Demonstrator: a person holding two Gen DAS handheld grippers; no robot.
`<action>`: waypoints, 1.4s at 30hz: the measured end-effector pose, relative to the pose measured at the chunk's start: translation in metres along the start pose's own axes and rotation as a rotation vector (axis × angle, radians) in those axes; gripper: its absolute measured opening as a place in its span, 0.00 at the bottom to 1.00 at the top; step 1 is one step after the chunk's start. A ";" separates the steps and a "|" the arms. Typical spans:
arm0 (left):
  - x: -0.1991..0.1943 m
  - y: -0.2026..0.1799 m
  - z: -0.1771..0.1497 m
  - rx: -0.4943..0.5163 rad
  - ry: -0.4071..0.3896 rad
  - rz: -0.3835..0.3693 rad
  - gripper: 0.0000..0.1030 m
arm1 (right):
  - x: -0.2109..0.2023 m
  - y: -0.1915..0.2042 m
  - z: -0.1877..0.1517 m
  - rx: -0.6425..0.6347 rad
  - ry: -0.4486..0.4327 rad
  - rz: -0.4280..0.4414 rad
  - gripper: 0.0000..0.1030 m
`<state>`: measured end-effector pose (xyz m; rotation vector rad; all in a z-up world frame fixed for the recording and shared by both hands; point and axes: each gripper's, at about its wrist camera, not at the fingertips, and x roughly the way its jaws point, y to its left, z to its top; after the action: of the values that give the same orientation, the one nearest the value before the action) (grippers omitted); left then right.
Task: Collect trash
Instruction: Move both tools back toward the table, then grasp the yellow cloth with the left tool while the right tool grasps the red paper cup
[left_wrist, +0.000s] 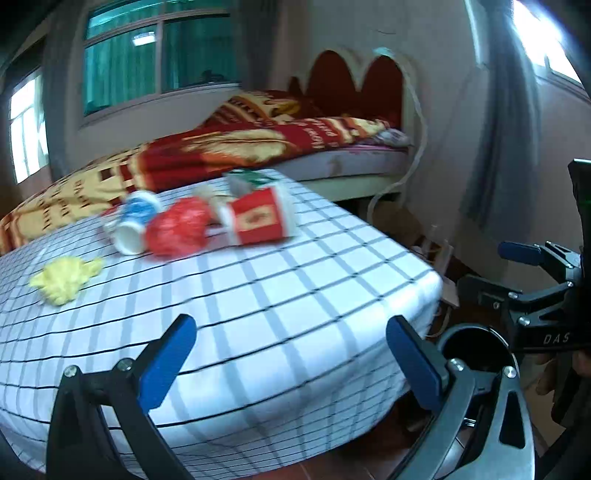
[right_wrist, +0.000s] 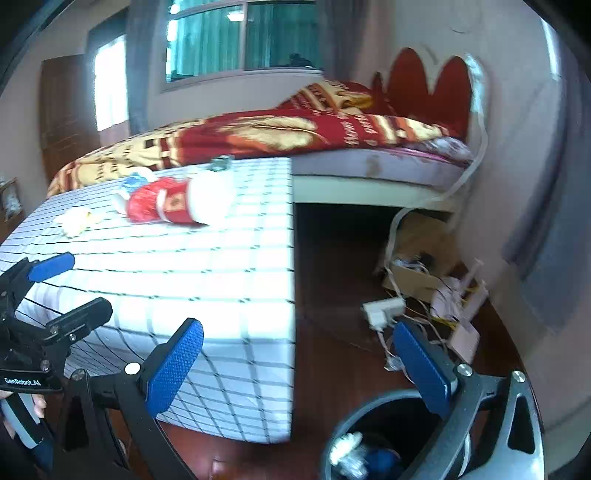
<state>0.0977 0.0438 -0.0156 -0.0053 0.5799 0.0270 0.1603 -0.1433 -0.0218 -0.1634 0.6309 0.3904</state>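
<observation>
Trash lies on a table with a white checked cloth (left_wrist: 258, 295): a red paper cup on its side (left_wrist: 258, 219), a crumpled red wrapper (left_wrist: 177, 230), a blue-and-white cup on its side (left_wrist: 135, 221), a green-and-white carton (left_wrist: 247, 181) and a crumpled yellow paper (left_wrist: 64, 278). My left gripper (left_wrist: 291, 354) is open and empty over the table's near edge. My right gripper (right_wrist: 299, 365) is open and empty, beside the table corner, above a dark bin (right_wrist: 373, 439) that holds white and blue trash. The bin (left_wrist: 476, 350) shows at the right in the left wrist view too.
A bed (left_wrist: 258, 147) with a red and yellow blanket stands behind the table. A cardboard box (right_wrist: 417, 258), cables and a white power adapter (right_wrist: 382, 310) lie on the dark wooden floor at the right, near the wall.
</observation>
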 end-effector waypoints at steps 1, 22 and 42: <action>-0.002 0.009 -0.001 -0.015 -0.005 0.014 1.00 | 0.003 0.007 0.003 -0.010 -0.003 0.013 1.00; 0.001 0.191 0.008 -0.176 -0.008 0.273 0.97 | 0.116 0.099 0.106 -0.053 0.044 0.148 1.00; 0.069 0.248 0.026 -0.256 0.110 0.224 0.84 | 0.160 0.148 0.109 -0.039 0.102 0.309 0.06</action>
<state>0.1629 0.2941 -0.0313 -0.1919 0.6817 0.3205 0.2781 0.0698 -0.0360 -0.1235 0.7516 0.6958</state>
